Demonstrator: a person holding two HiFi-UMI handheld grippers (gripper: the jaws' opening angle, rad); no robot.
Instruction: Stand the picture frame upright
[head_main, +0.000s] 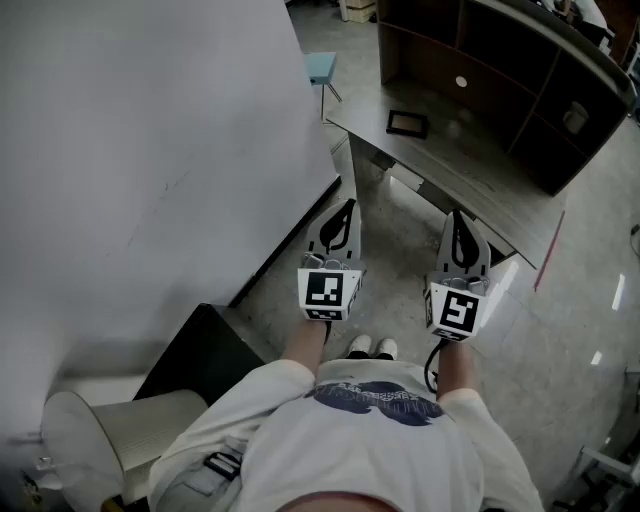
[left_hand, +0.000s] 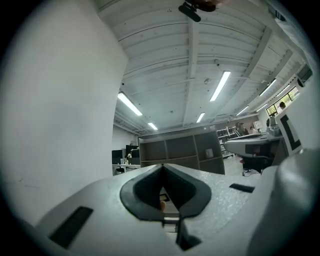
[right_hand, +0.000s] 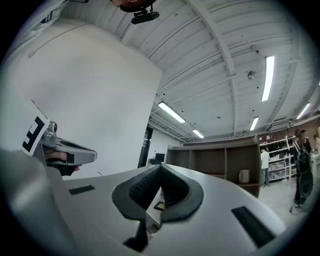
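A small dark picture frame (head_main: 407, 123) lies flat on the grey desk (head_main: 480, 185), well ahead of both grippers. In the right gripper view, the frame (right_hand: 159, 205) is a tiny shape showing through the gap under the jaws. My left gripper (head_main: 348, 204) and right gripper (head_main: 456, 214) hang side by side over the floor, short of the desk's near edge. Both point toward the desk. Their jaws are shut with nothing between them. The left gripper view shows its shut jaws (left_hand: 162, 166) aimed at the shelf unit, and the right gripper's jaws (right_hand: 160, 166) are aimed the same way.
A dark brown shelf unit (head_main: 520, 75) stands behind the desk, with a white mug (head_main: 575, 117) in one bay. A tall white partition (head_main: 150, 130) runs along the left. A blue seat (head_main: 321, 68) is beyond it. A white chair (head_main: 100, 430) and a black box (head_main: 200, 350) sit at lower left.
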